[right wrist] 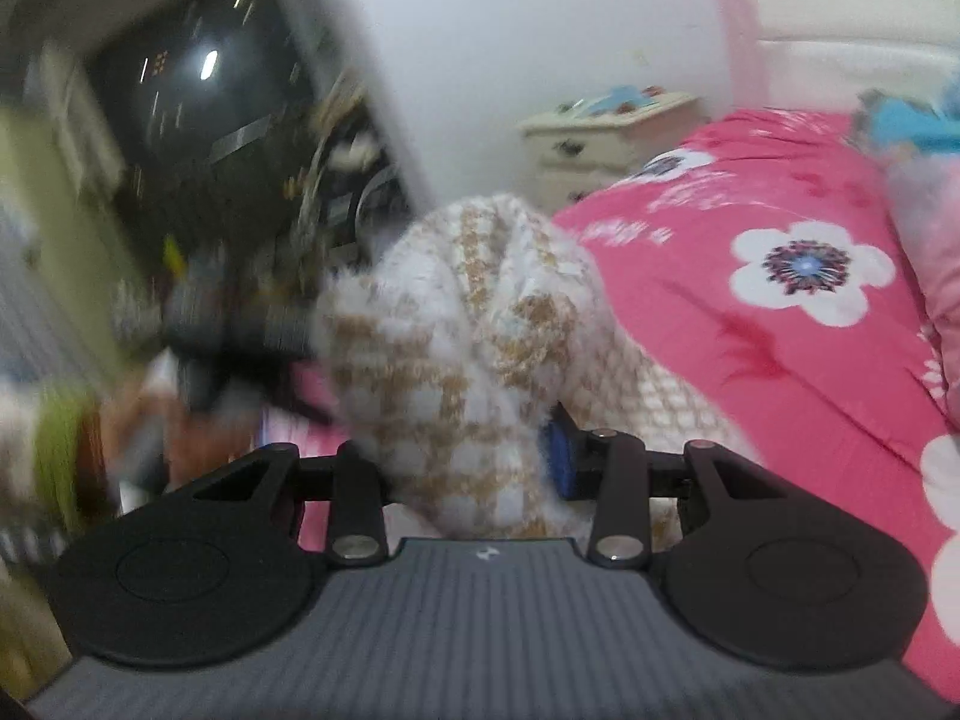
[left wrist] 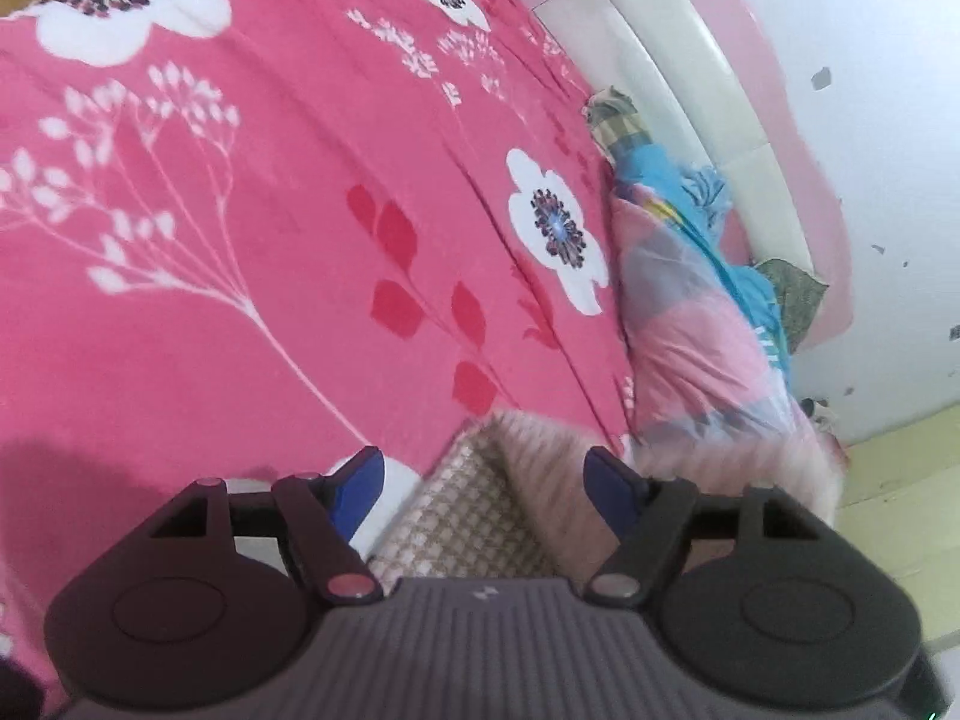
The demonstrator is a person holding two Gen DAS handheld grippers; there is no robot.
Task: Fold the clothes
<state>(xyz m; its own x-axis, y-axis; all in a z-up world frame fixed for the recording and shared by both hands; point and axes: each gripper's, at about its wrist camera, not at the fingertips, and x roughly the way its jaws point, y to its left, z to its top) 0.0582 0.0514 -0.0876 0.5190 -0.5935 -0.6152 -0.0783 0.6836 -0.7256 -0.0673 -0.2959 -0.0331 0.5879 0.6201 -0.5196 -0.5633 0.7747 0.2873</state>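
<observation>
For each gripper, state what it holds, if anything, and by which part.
The right gripper holds the fuzzy checked sweater by a bunched fold. The left gripper stands open over it, gripping nothing.

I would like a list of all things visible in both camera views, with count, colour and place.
fuzzy garment: one, white with tan checks, at the bed edge, bunched between the right gripper's fingers
bedspread: one, pink with white flowers, covering the bed
bedding pile: one, pink and blue, along the headboard
headboard: one, white with pink frame
nightstand: one, cream, beside the bed
left gripper: black, blue pads, open over the garment
right gripper: black, holding the garment
</observation>
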